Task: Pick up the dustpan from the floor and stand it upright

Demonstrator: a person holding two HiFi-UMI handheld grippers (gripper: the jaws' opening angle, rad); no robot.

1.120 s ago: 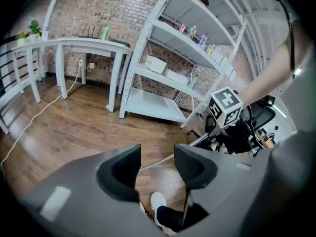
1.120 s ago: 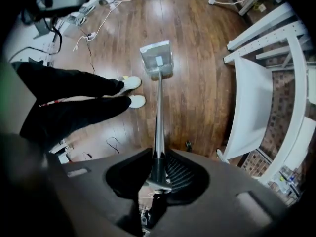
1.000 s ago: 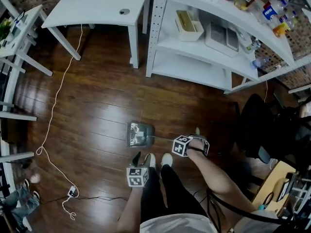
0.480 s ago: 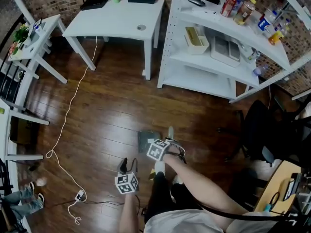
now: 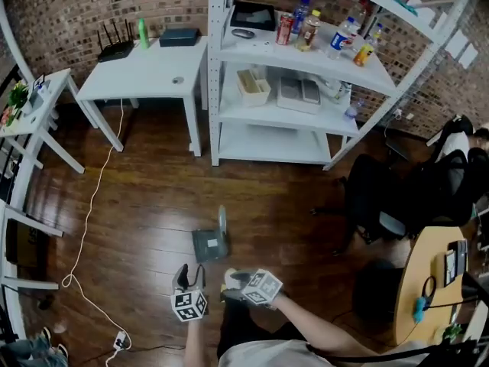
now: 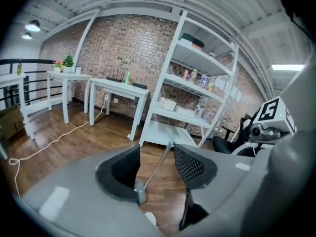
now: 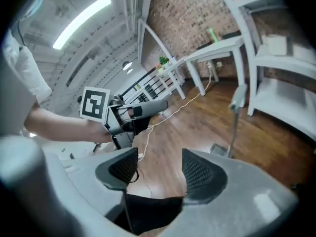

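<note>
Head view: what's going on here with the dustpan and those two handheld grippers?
A person holds a gripper in each hand above a wood floor. The dustpan stands on the floor just ahead of them, with its handle pointing up, and neither gripper touches it. The left gripper and right gripper both have their jaws apart and empty.

White shelving unit [image 5: 267, 142] with bottles [image 5: 340, 37], white table [image 5: 145, 79], white cable [image 5: 95, 197] across wooden floor [image 5: 153, 197].
</note>
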